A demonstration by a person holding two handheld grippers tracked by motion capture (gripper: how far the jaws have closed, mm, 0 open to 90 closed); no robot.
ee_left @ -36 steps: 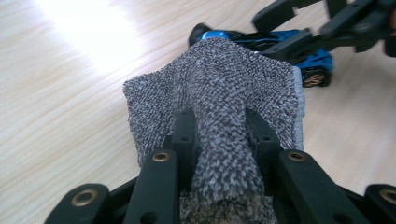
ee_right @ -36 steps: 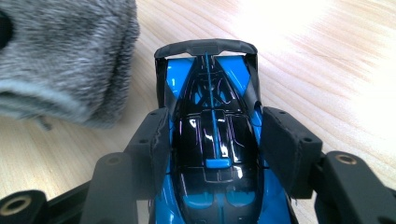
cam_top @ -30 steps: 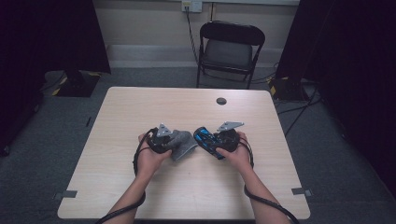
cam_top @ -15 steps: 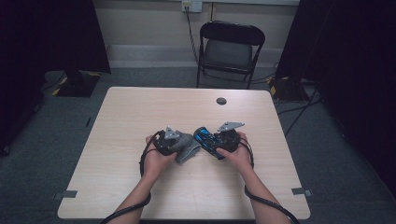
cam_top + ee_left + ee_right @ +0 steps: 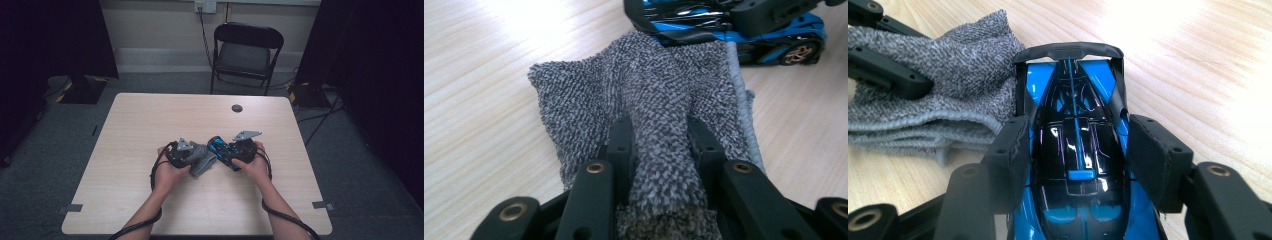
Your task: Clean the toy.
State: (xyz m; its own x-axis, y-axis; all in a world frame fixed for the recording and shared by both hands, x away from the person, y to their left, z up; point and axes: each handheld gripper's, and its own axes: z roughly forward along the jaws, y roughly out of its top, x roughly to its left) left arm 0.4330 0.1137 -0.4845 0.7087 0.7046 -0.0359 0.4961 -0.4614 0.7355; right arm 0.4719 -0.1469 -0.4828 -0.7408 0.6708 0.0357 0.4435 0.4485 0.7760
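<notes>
A grey knitted cloth (image 5: 664,85) lies bunched on the wooden table (image 5: 150,125), and my left gripper (image 5: 659,132) is shut on a fold of it. In the high view the left gripper (image 5: 196,159) holds the cloth (image 5: 204,162) near the table's middle. A blue and black toy car (image 5: 1075,125) sits between the pads of my right gripper (image 5: 1075,145), which is shut on its sides. The car (image 5: 221,149) and the right gripper (image 5: 229,153) are just right of the cloth. The cloth's edge (image 5: 948,80) touches the car's left side.
A small dark round disc (image 5: 237,108) lies on the table toward the far edge. A black folding chair (image 5: 245,50) stands beyond the table. Cables trail from both grippers over the near edge.
My left gripper has edged slightly to the right with the cloth, toward the car. The right hand and the car have kept still.
</notes>
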